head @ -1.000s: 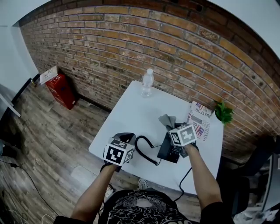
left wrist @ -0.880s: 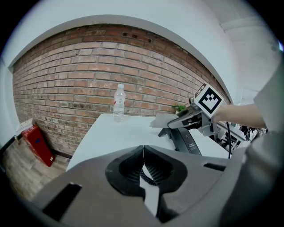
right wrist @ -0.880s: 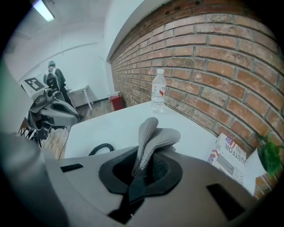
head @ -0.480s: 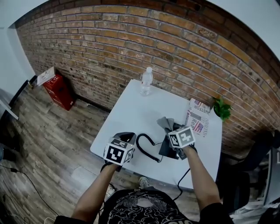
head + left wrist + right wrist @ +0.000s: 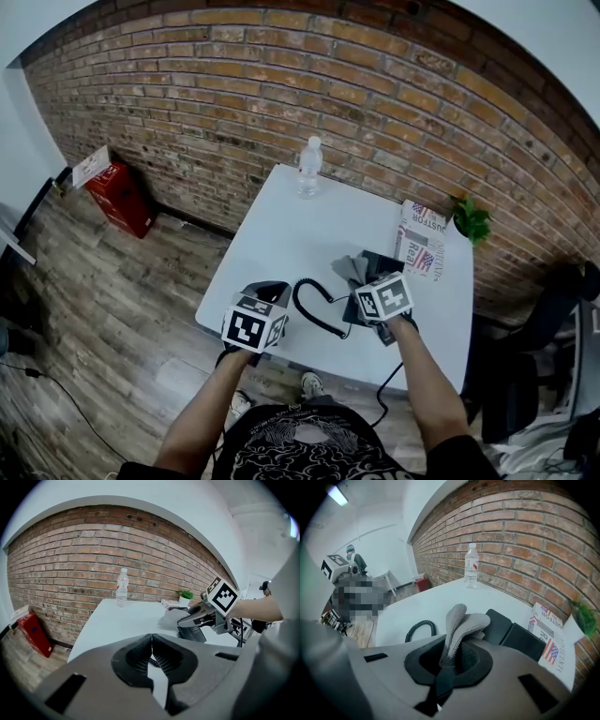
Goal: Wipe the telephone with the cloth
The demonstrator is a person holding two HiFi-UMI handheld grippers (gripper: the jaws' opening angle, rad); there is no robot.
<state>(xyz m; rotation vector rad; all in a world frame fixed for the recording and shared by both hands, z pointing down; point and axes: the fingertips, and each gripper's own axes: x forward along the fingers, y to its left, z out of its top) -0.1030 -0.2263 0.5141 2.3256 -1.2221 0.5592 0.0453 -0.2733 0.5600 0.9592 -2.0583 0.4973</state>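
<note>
The black telephone base [image 5: 385, 263] [image 5: 513, 632] sits near the right front of the white table [image 5: 281, 225]. My right gripper [image 5: 362, 281] [image 5: 453, 653] is shut on a grey knitted cloth [image 5: 348, 270] [image 5: 461, 620], and the cloth hangs over the base's left side. The coiled cord [image 5: 314, 309] [image 5: 417, 629] loops from the base toward my left gripper [image 5: 267, 292] [image 5: 151, 637]. That gripper hovers at the table's front left with its jaws closed tip to tip. A bit of coil shows in the slit behind the tips. I cannot make out the handset.
A water bottle [image 5: 308, 167] [image 5: 471, 566] stands at the table's far edge by the brick wall. A folded newspaper [image 5: 422, 242] and a small green plant [image 5: 472, 220] are at the far right. A red box [image 5: 117, 197] lies on the floor to the left, and a chair [image 5: 544, 328] stands to the right.
My right gripper has drawn the cloth toward the near side across the telephone base. More of the base's far part now shows. The left gripper has stayed put.
</note>
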